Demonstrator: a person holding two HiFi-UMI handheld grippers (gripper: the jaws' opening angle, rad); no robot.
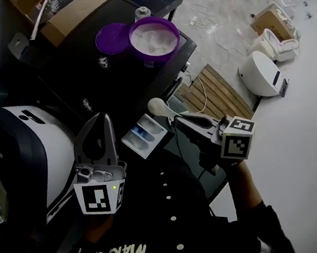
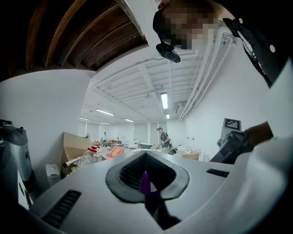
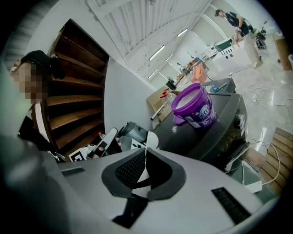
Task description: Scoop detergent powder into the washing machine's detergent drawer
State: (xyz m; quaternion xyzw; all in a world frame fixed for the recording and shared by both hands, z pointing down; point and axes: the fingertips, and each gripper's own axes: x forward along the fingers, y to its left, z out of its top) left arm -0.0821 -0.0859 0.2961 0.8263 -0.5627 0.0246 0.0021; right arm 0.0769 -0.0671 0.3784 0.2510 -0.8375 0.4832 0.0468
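The purple detergent tub (image 1: 152, 39) (image 3: 198, 107) stands open on the dark washing machine top (image 1: 89, 79), full of white powder, with its purple lid (image 1: 112, 38) beside it. The detergent drawer (image 1: 144, 135) is pulled out at the machine's front. My right gripper (image 1: 180, 120) (image 3: 145, 160) is shut on the handle of a white scoop (image 1: 159, 105) (image 3: 150, 140), whose bowl hangs just above and right of the drawer. My left gripper (image 1: 102, 119) (image 2: 145, 160) sits left of the drawer, jaws together and holding nothing.
A cardboard box (image 1: 63, 24) lies at the machine's back left. A wooden pallet (image 1: 217, 91), cables and white fixtures (image 1: 263, 72) are on the floor to the right. A large white rounded casing (image 1: 32, 155) is close at my left.
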